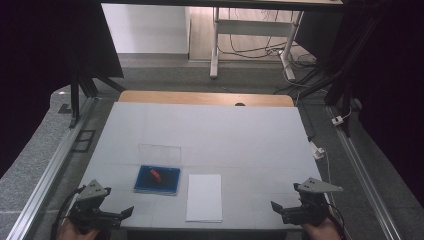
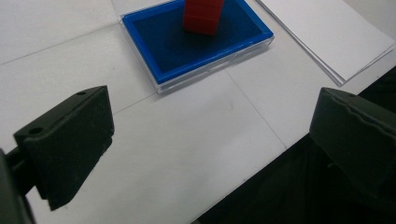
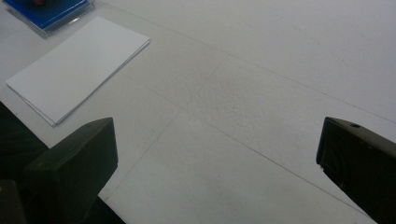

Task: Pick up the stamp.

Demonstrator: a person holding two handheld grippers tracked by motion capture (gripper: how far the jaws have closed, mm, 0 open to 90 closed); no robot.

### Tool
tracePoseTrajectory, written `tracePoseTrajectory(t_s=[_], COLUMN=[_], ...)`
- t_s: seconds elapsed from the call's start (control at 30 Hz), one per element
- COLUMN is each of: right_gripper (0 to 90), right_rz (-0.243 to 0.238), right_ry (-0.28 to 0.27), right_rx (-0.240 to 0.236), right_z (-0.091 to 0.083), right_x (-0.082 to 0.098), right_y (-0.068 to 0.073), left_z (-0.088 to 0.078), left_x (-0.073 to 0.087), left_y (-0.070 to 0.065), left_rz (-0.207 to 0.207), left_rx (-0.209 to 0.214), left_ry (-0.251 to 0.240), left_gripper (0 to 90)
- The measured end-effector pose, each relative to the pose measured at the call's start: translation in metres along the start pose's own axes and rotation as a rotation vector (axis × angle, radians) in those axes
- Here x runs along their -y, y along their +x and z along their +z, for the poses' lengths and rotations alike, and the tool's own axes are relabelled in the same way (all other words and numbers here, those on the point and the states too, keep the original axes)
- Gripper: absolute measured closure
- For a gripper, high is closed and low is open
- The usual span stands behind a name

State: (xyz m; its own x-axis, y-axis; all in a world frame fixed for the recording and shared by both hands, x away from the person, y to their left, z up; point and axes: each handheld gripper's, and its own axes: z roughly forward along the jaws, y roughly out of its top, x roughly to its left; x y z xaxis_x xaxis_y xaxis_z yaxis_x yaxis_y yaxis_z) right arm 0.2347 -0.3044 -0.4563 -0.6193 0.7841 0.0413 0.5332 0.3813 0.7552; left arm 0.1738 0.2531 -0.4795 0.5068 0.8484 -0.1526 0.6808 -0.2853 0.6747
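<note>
A clear case with a blue pad [image 1: 157, 180] lies near the table's front left, its transparent lid [image 1: 159, 154] standing up behind it. A small red block [image 1: 155, 174] rests on the blue pad [image 2: 196, 44], and in the left gripper view the red block [image 2: 201, 16] is cut off at the top edge. A folded white paper [image 1: 204, 197] lies just right of the case. My left gripper [image 1: 120, 215] hovers at the front left corner, open and empty. My right gripper [image 1: 280, 210] is at the front right, open and empty too.
The white table [image 1: 210, 130] has a wooden strip [image 1: 205, 98] along its far edge. Metal rails [image 1: 50, 165] run down both sides. Beyond the table stand a desk frame [image 1: 250, 40] and floor cables. The white paper [image 3: 77, 67] lies far left of the right gripper's jaws.
</note>
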Motion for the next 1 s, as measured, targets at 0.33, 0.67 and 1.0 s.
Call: tracePoseTrajectory(t_s=[0.33,0.67,1.0], right_gripper=[0.0,0.0,0.0], right_rz=[0.01,0.008,0.001], right_ry=[-0.001,0.003,0.01], right_rx=[0.0,0.0,0.001], right_z=[0.0,0.0,0.001], right_x=[0.0,0.0,0.0], right_y=[-0.001,0.0,0.0], left_z=[-0.001,-0.002,0.008], left_x=[-0.002,-0.008,-0.017], left_y=[-0.001,-0.002,-0.002], left_rz=[-0.002,0.015,0.055], left_rx=[-0.01,-0.018,0.035], left_ry=[-0.013,-0.033,-0.039], left_gripper=[0.0,0.0,0.0])
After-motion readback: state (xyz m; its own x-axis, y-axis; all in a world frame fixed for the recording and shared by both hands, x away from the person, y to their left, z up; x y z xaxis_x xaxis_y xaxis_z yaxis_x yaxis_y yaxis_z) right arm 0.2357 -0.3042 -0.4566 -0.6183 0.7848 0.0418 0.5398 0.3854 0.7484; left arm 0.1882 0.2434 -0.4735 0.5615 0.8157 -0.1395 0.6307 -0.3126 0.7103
